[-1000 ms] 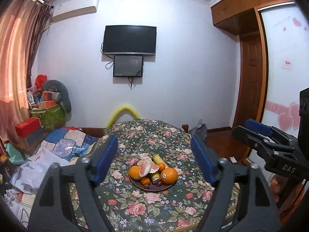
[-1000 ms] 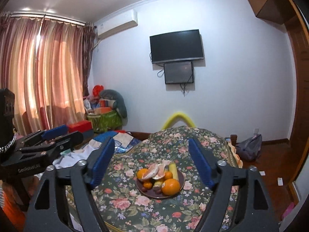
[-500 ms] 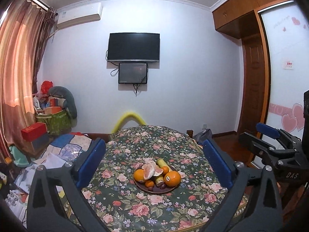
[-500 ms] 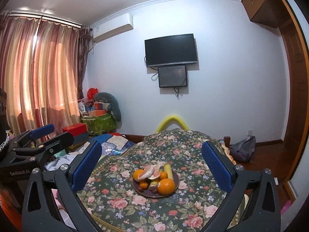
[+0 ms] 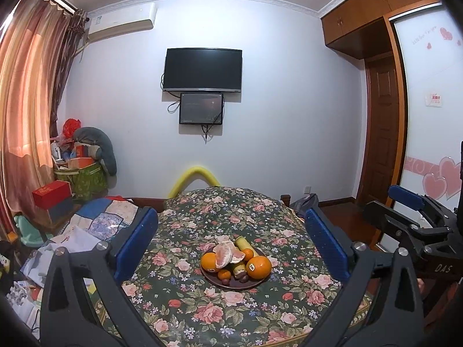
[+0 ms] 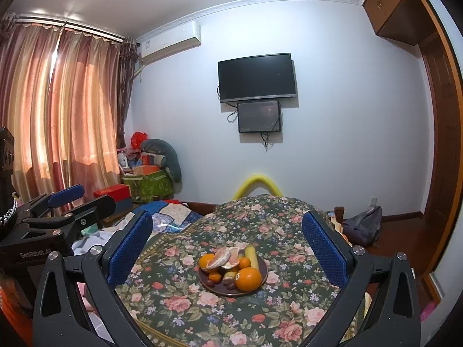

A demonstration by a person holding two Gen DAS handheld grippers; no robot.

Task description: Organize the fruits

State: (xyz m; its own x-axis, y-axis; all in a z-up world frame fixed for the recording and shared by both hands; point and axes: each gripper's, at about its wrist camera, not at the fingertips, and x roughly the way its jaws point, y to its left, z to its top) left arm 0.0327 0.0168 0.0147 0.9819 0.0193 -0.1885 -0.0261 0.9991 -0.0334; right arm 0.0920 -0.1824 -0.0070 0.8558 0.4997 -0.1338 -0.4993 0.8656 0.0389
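Observation:
A brown plate (image 5: 251, 285) (image 6: 262, 263) sits mid-table on a floral cloth. It holds a large orange (image 5: 259, 267) (image 6: 248, 279), a second orange (image 5: 209, 261) (image 6: 206, 261), a peeled pomelo (image 5: 227, 256) (image 6: 224, 258), a yellow-green banana (image 5: 242, 243) (image 6: 251, 256), small tangerines and dark fruits. My left gripper (image 5: 231, 245) is open and empty, held back above the table's near side. My right gripper (image 6: 228, 248) is open and empty, likewise back from the plate. Each gripper shows at the edge of the other's view (image 5: 416, 219) (image 6: 55, 217).
The round table with floral cloth (image 5: 202, 312) (image 6: 179, 303) fills the foreground. A bed with patchwork quilt (image 5: 95, 217) and clutter lies left. A yellow padded chair back (image 5: 196, 173) stands behind the table. A bag (image 6: 363, 225) sits on the floor at right.
Both grippers' jaws have opened wider. Both views have tilted and drawn back a little, so the plate sits lower and smaller between the fingers.

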